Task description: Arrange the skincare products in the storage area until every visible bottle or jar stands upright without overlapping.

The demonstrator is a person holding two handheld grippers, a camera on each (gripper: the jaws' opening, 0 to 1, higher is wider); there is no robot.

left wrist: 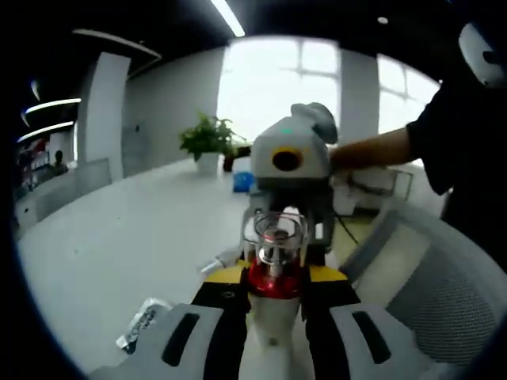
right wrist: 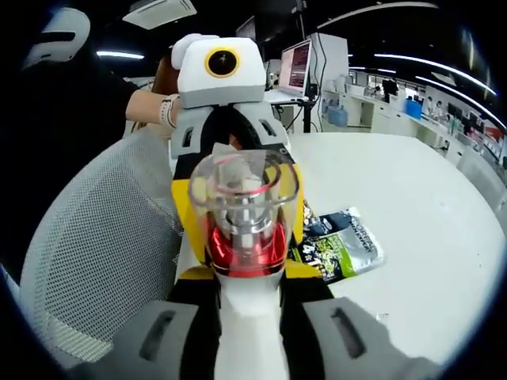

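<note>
Both grippers (left wrist: 273,305) (right wrist: 249,297) clamped on one clear-capped, red-collared bottle (right wrist: 244,210), bottle's base hidden, sachet (right wrist: 342,241) half hidden behind it

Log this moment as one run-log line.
left claw: shut on spray bottle | right claw: shut on same bottle | sachet: flat on table

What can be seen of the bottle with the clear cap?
The bottle has a white body, a red collar and a clear domed cap over a silvery pump head. It points away from both cameras, held off the white table between the left gripper and the right gripper, whose jaws each close on its body.
</note>
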